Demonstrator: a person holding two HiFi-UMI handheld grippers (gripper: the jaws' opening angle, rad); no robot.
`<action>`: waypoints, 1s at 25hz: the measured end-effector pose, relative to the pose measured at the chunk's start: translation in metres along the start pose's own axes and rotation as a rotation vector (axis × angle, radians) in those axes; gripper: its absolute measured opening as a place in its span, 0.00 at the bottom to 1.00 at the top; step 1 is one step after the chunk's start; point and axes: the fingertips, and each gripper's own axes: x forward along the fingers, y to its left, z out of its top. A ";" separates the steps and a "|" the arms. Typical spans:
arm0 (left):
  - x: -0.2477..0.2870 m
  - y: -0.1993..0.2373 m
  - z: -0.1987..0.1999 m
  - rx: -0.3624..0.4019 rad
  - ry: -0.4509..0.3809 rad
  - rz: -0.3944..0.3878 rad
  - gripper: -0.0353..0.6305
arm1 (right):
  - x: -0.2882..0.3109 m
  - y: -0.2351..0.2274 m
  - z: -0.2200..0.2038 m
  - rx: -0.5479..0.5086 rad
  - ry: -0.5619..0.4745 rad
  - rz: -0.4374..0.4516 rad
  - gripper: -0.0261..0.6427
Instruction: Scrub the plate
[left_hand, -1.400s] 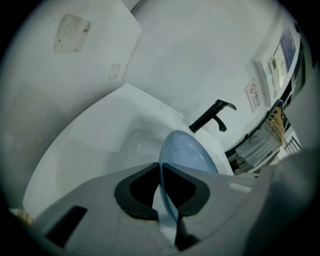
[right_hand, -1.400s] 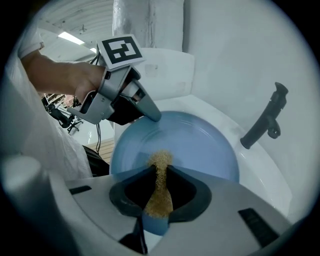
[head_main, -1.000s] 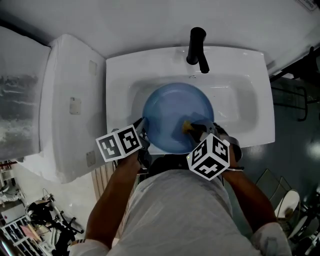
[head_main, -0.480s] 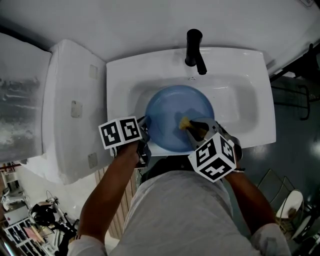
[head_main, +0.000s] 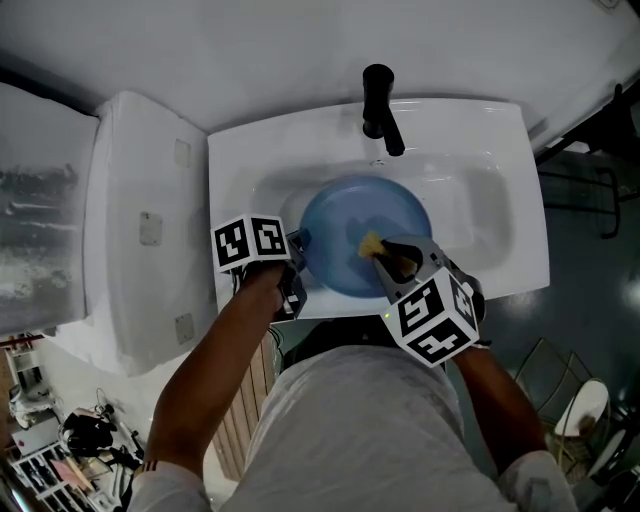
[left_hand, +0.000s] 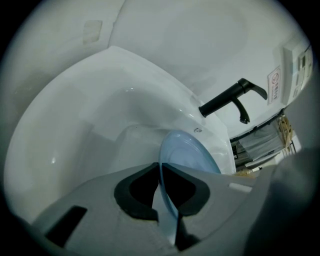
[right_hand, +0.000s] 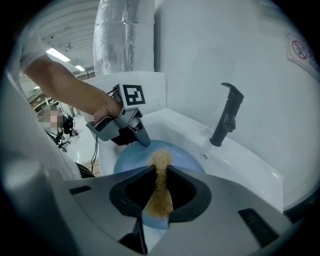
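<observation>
A light blue plate (head_main: 365, 235) sits tilted in the white sink (head_main: 500, 160) under the black tap (head_main: 378, 98). My left gripper (head_main: 298, 245) is shut on the plate's left rim; in the left gripper view the plate (left_hand: 192, 155) runs edge-on between the jaws of the left gripper (left_hand: 162, 180). My right gripper (head_main: 385, 255) is shut on a tan scrubbing pad (head_main: 371, 243) that lies over the plate's middle. In the right gripper view the pad (right_hand: 160, 187) stands between the jaws of the right gripper (right_hand: 159, 172) above the plate (right_hand: 185, 160), with the left gripper (right_hand: 143, 140) at the far rim.
A white toilet tank with its lid (head_main: 140, 220) stands left of the sink. White wall runs behind the tap. A dark rack (head_main: 590, 190) sits to the right. Cluttered floor items (head_main: 70, 440) lie at the lower left.
The left gripper has shifted right and up in the picture, still holding the plate's rim. The right gripper with the pad has drawn slightly back. The plate sits a little further into the basin.
</observation>
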 end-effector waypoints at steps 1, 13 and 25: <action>0.003 0.000 0.000 -0.009 0.010 -0.002 0.09 | -0.001 -0.002 0.000 0.005 -0.003 -0.003 0.13; 0.032 0.006 -0.004 -0.049 0.128 -0.010 0.12 | -0.004 -0.024 -0.003 0.061 -0.023 -0.035 0.13; 0.036 0.003 -0.011 -0.011 0.149 -0.044 0.15 | -0.008 -0.031 -0.002 0.099 -0.051 -0.049 0.13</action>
